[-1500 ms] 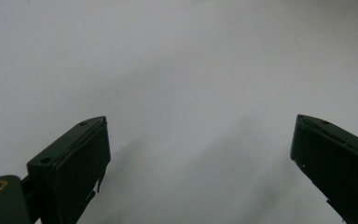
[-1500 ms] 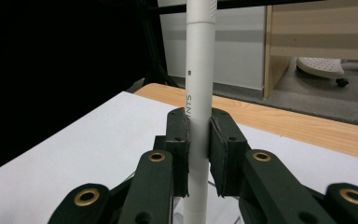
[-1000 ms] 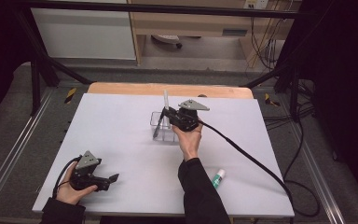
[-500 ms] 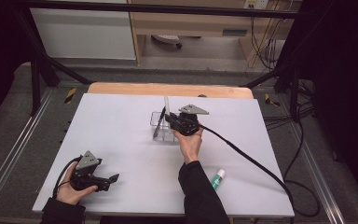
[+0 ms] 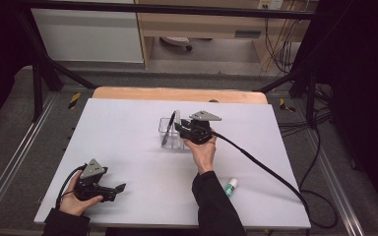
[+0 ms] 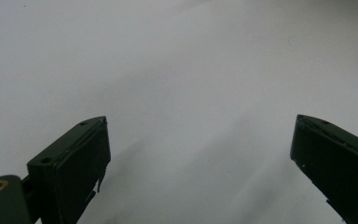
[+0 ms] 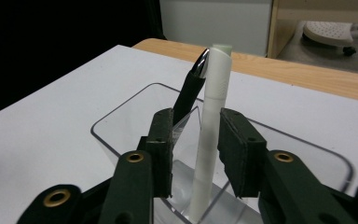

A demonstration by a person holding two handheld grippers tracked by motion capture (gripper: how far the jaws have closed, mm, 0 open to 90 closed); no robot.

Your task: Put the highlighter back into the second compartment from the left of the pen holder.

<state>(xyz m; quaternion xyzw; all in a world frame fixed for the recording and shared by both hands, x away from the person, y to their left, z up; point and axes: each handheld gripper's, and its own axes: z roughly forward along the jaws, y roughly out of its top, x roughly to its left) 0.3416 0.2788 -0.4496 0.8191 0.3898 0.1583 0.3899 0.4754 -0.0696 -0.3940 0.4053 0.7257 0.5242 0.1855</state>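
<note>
Standing upright in a clear plastic holder [image 7: 121,112], the white pen [image 7: 209,130] sits between the right gripper [image 7: 196,149] pads, which appear just clear of it on both sides; those jaws have just been opening. A black pen [image 7: 189,91] leans beside it in the same holder. Well apart, near the table's [image 5: 128,132] front corner, the left gripper [image 6: 200,149] rests wide open, holding nothing.

Black tongs [image 5: 179,128] with brass screws, grey triangular plates, black sleeves, trailing cables
</note>
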